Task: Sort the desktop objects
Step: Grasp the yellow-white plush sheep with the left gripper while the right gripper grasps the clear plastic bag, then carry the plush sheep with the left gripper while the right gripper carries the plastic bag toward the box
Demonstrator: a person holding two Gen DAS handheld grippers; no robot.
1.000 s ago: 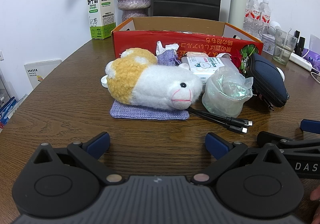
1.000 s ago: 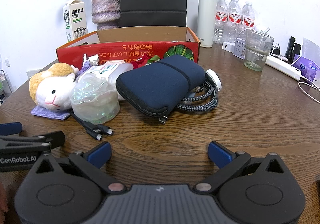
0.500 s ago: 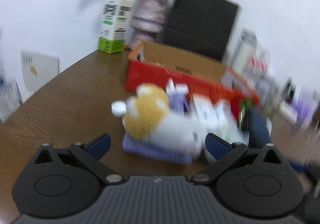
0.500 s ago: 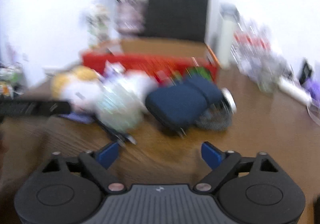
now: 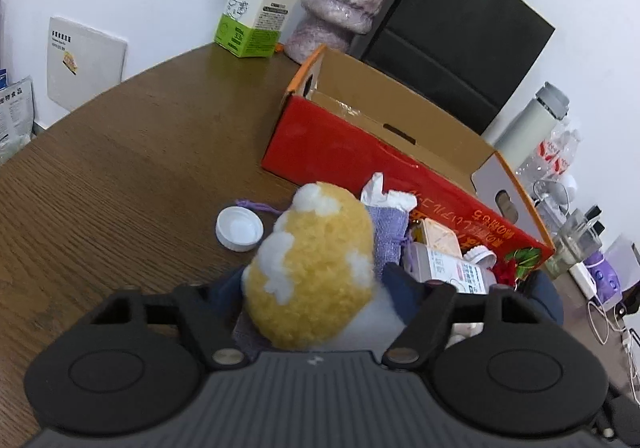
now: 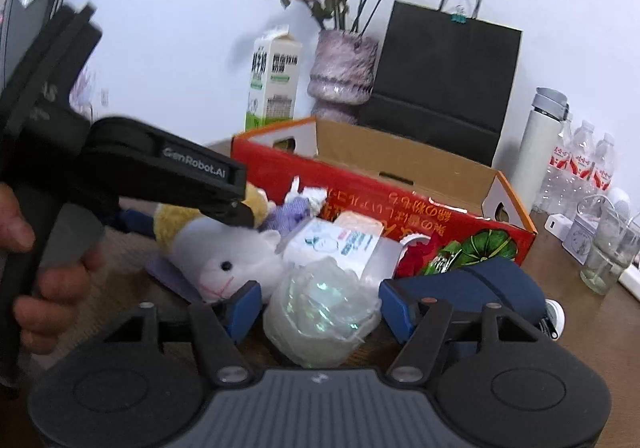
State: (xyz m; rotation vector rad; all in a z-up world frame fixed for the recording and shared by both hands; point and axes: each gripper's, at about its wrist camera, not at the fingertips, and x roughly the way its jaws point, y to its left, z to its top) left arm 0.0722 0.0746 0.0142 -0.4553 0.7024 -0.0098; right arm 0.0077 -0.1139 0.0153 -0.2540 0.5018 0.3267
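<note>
Closing in, your left gripper (image 5: 312,288) has its fingers on either side of the plush toy (image 5: 316,272) in front of the red box (image 5: 360,159); your right gripper's (image 6: 320,304) fingers flank the crinkly plastic bag (image 6: 320,308) beside it, contact unclear.

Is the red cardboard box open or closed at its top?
Open. The red cardboard box has no lid over it, and its brown inner walls show from above. The part of its inside in view holds nothing.
</note>
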